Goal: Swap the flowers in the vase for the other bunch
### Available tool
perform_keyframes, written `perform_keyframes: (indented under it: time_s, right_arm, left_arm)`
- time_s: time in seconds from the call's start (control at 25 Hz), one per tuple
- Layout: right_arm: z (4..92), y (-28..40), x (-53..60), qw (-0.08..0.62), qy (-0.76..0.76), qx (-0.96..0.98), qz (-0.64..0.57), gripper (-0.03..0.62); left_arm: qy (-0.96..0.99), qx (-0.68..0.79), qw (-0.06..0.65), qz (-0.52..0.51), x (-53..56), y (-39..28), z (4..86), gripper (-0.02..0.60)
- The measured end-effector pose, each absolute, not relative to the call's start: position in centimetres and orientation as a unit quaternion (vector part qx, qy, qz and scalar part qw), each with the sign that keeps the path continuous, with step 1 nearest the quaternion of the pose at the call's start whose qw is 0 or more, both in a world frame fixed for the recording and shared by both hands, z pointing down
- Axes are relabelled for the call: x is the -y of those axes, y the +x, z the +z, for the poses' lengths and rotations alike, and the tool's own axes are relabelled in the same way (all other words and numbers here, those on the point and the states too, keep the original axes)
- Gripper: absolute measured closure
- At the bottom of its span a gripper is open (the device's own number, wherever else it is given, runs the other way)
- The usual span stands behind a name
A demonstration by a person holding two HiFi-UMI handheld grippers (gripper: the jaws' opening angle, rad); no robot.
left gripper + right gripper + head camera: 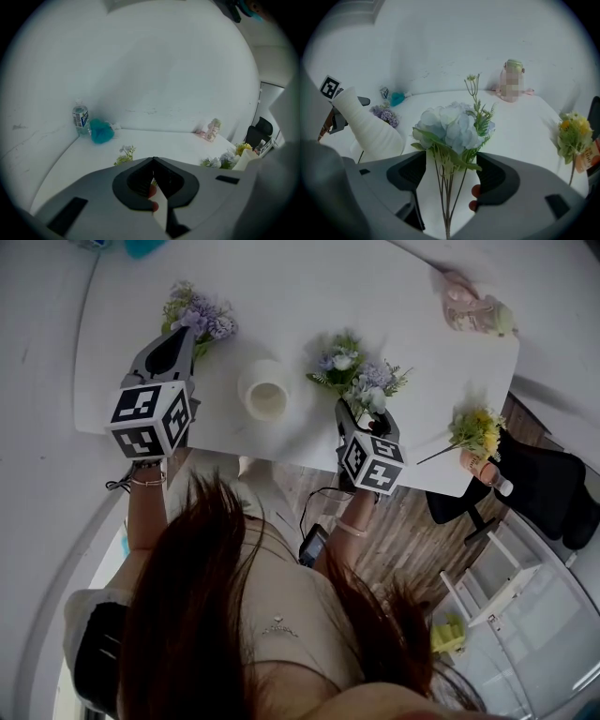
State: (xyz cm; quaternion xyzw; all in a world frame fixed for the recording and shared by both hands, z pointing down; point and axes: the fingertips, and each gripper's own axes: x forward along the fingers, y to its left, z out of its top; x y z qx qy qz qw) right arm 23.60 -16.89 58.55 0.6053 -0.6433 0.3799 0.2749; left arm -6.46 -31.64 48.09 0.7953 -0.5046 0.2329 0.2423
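Observation:
A white ribbed vase (pixel 265 390) stands with nothing in it near the table's front edge, between my two grippers. A purple bunch (pixel 199 317) lies on the table just beyond the tips of my left gripper (pixel 178 334), whose jaws are shut with no stem showing between them. A blue-and-white bunch (pixel 356 371) lies to the right of the vase. My right gripper (pixel 451 161) is open around that bunch's thin stems (pixel 447 187), and the pads stand clear of them. In the right gripper view the vase (pixel 370 126) is at the left with the purple bunch (pixel 384 114) behind it.
A yellow bunch (pixel 478 430) lies at the table's right front corner. A pink object (pixel 469 304) sits at the far right. A water bottle (pixel 80 117) and a teal object (pixel 101 131) stand at the far left corner. A black chair (pixel 544 484) is beside the table.

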Motion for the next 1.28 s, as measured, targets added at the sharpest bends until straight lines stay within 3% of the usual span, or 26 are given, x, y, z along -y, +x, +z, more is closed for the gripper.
perform_keyframes:
  time_s: [0.92,1.28]
  right_arm:
    - [63.4,23.5,17.9,0.297,0.593,0.630,0.406,0.268]
    - [63.3,23.6,18.3,0.310,0.603,0.625,0.387,0.377]
  left_arm:
    - [0.788,0.509,0.240,0.248,31.0,-6.9,48.6,0.577]
    - [0.789,0.512,0.238,0.243,30.1,-7.4,48.0,0.577]
